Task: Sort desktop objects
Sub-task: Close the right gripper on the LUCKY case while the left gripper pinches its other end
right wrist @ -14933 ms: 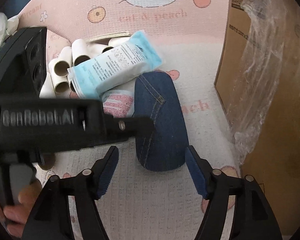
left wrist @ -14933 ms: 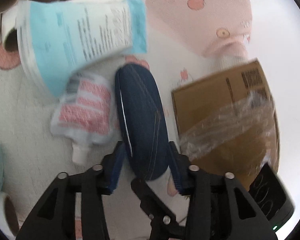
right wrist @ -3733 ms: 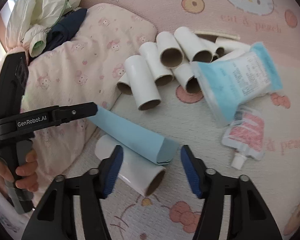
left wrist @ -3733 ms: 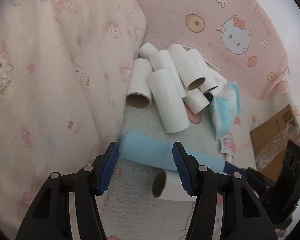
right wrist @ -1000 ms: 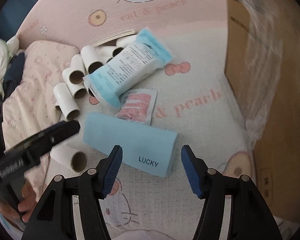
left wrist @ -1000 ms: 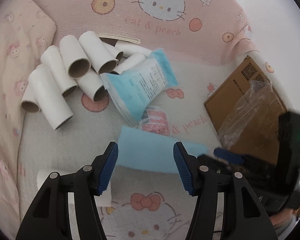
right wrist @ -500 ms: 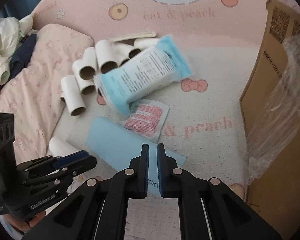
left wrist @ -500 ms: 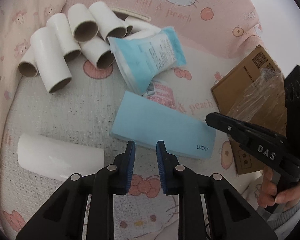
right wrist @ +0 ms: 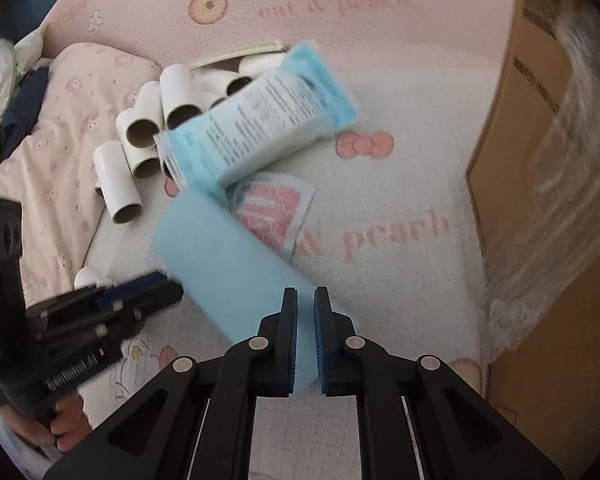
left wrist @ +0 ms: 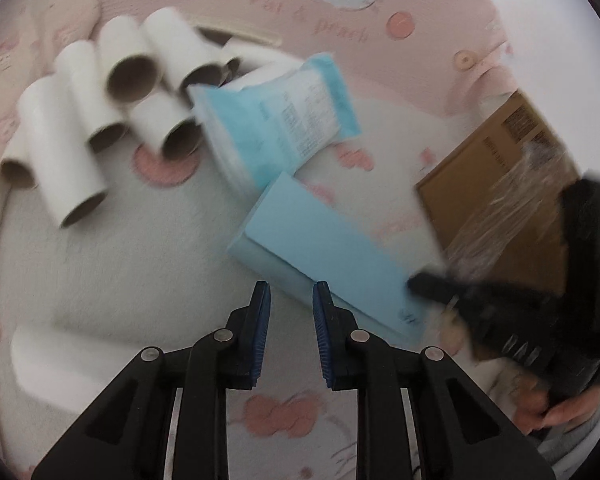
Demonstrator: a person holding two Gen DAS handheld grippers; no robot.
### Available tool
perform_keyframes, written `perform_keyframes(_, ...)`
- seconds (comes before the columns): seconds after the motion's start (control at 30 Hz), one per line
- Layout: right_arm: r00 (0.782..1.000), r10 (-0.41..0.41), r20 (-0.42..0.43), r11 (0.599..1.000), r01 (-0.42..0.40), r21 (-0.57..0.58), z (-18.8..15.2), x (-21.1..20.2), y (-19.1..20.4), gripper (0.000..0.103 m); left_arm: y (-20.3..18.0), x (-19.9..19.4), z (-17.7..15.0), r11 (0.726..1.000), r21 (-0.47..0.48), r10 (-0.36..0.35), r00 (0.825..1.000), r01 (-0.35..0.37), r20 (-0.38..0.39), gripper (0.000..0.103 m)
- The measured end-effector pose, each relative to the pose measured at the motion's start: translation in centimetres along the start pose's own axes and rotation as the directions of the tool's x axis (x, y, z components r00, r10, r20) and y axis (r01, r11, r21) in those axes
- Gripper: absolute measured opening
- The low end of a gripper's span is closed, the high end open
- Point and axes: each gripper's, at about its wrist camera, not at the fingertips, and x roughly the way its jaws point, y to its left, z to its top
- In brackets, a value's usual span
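Observation:
A flat light-blue box [left wrist: 320, 248] lies on the white blanket; it also shows in the right wrist view [right wrist: 228, 264]. My right gripper [right wrist: 305, 336] is shut, its tips over the box's near corner; whether it pinches the box I cannot tell. My left gripper [left wrist: 288, 336] is nearly shut and empty, just short of the box's near edge. A blue-and-white pouch [left wrist: 284, 120] [right wrist: 260, 120] and a pink-striped sachet [right wrist: 274, 208] lie behind the box.
Several white cardboard tubes [left wrist: 100, 108] [right wrist: 148, 136] are piled at the back left. One tube [left wrist: 72, 352] lies near left. A brown carton [left wrist: 512, 184] [right wrist: 548, 184] wrapped in clear film stands at the right. A pink pillow [right wrist: 60, 128] is at the left.
Both grippers have closed from wide open a second ago. Both have moved closer to the blue box, which has stayed on the blanket.

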Motion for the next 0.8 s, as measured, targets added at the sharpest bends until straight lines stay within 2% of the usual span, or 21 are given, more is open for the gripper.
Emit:
perform_keyframes(0.2,0.996,0.086,-0.001,0.995,-0.085,0.046,-1.6,-0.5,-0.6,0.006,-0.3,1.8,2.0,1.0,-0.018,-0.005,1.0,0.004,-0.02,0.024)
perform_keyframes(0.33,0.996,0.087,0.005,0.996,-0.087,0.024,-2.0,-0.9,-0.5,0.007,0.1,2.1,2.2,0.996,-0.087,-0.025,0.999,0.022,-0.03,0.027)
perform_keyframes(0.37,0.997,0.076,0.006,0.997,-0.076,0.012,-1.9,-1.0,-0.3,0.01,0.3,2.0,2.2,0.995,-0.098,-0.026,0.999,0.023,-0.031,0.029)
perform_keyframes(0.4,0.998,0.063,0.005,0.998,-0.063,-0.004,-1.9,-1.0,-0.2,0.015,0.4,1.9,2.0,0.994,-0.108,-0.028,0.999,0.024,-0.033,0.036)
perform_keyframes(0.43,0.999,0.05,0.006,0.999,-0.05,-0.016,-1.8,-1.0,-0.1,0.029,0.4,1.8,1.8,0.993,-0.113,-0.034,0.999,0.03,-0.032,0.043)
perform_keyframes(0.47,0.999,0.028,0.019,0.999,-0.027,-0.032,-1.6,-1.1,0.2,0.053,0.5,1.7,1.6,0.993,-0.116,-0.042,0.999,0.038,-0.03,0.045)
perform_keyframes(0.53,0.998,0.014,0.064,0.998,-0.01,-0.065,-1.5,-1.6,0.6,0.073,0.6,1.5,1.3,0.991,-0.119,-0.056,0.998,0.053,-0.025,0.048)
perform_keyframes(0.6,0.997,0.024,0.077,0.995,-0.016,-0.096,-1.2,-1.7,0.9,0.073,0.7,1.3,1.2,0.989,-0.131,-0.068,0.997,0.064,-0.02,0.049)
perform_keyframes(0.8,1.0,-0.01,0.003,0.99,0.011,-0.144,-0.4,0.7,1.2,0.074,2.0,1.4,1.9,0.966,-0.221,-0.134,0.991,0.133,0.011,0.052)
